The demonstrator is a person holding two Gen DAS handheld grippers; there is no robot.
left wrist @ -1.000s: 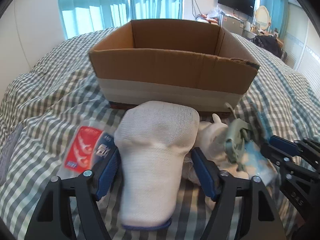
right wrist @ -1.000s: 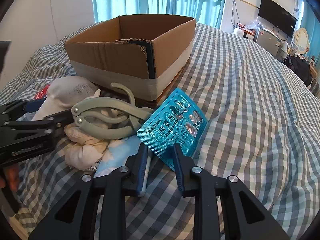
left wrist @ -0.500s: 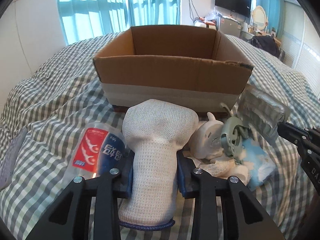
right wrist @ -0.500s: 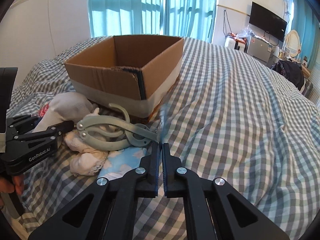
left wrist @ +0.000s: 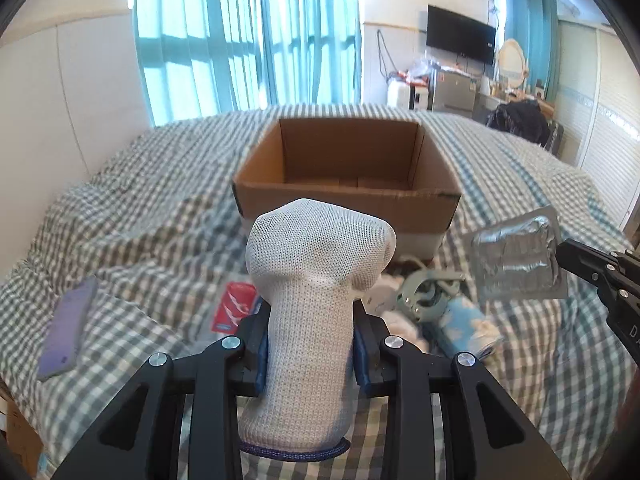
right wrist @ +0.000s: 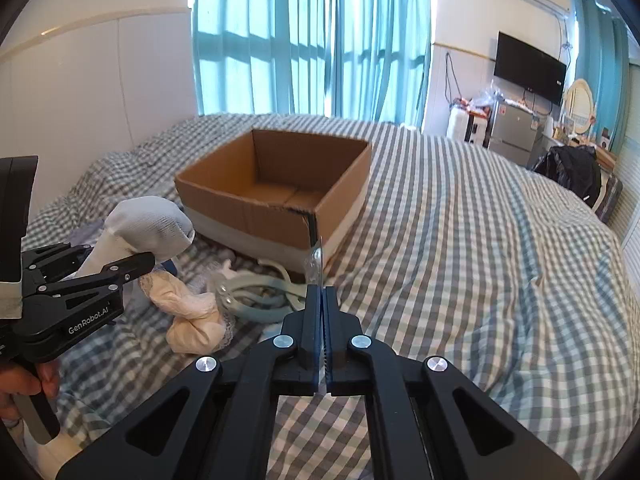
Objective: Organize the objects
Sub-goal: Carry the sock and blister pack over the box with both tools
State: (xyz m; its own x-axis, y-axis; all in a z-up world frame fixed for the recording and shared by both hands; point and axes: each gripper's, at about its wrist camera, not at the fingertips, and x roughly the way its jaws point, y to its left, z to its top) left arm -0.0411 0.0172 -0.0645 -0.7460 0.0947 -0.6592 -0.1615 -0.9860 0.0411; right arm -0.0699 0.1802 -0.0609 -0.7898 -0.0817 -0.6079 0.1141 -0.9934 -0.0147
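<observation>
Gripping the white knit sock [left wrist: 308, 300], the left gripper [left wrist: 310, 346] had clamped it and lifted it off the bed [right wrist: 480, 260], short of the cardboard box [left wrist: 348, 184]. Right gripper [right wrist: 322, 336] jaws, pinched on the blister pack [left wrist: 516, 258], also raised. Both items looked ready for boxing; clamp [right wrist: 256, 300] and rolled cloth [right wrist: 192, 320] remained.

Both wrist cameras look forward and downward along their fingers, close over the grey checked bedspread [left wrist: 152, 200]; both share the open brown cardboard box [right wrist: 280, 200], perhaps slightly blurred.
</observation>
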